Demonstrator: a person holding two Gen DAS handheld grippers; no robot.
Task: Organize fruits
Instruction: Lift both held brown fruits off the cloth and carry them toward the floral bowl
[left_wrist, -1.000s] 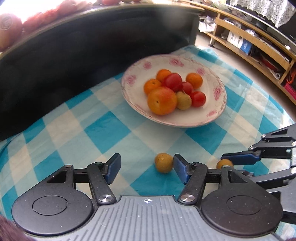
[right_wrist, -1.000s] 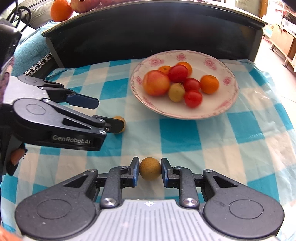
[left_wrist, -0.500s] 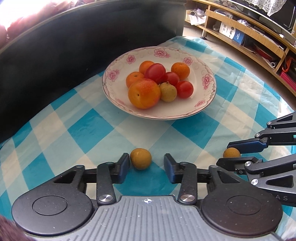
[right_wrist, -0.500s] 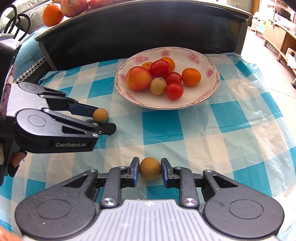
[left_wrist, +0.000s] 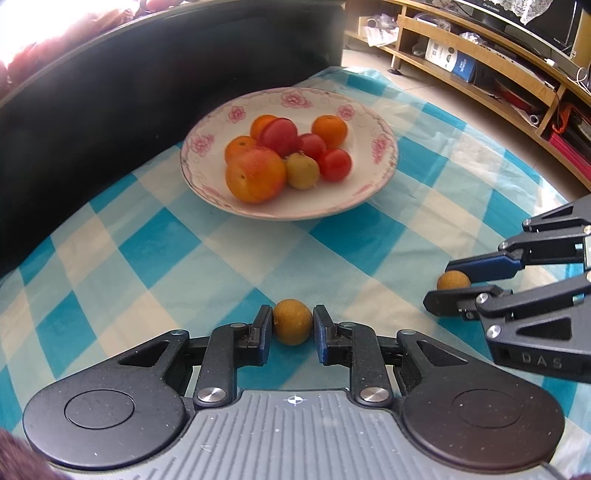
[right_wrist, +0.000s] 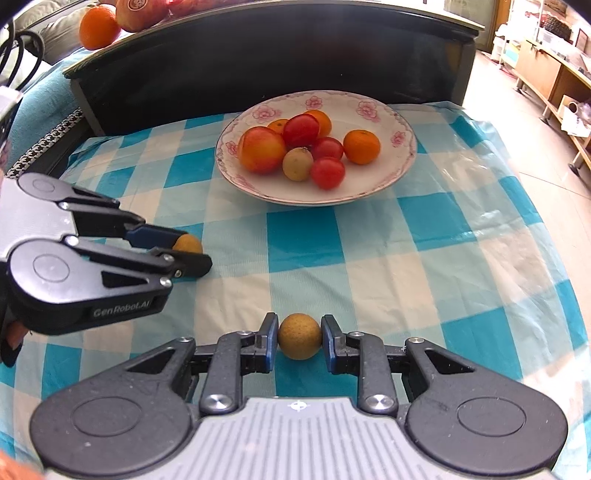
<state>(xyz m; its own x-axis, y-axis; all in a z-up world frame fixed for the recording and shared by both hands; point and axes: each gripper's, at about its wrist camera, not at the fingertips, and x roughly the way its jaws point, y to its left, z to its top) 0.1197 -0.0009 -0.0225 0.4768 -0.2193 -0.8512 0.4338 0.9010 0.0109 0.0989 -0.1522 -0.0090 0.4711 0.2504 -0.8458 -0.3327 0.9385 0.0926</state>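
Fingers (right_wrist: 269, 338) pinching longan (right_wrist: 299, 340), "GenRobot.AI" label (right_wrist: 121, 309)

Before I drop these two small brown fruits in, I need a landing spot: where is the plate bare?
The white floral plate is bare along its right and near rim, beside the orange mandarin and the red tomato. Its left-centre is crowded.

Bright daylight, top-left glare, fisheye-warped edges.

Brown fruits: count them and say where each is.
3: one in the left gripper, one in the right gripper, one on the plate among other fruit. More may be hidden.
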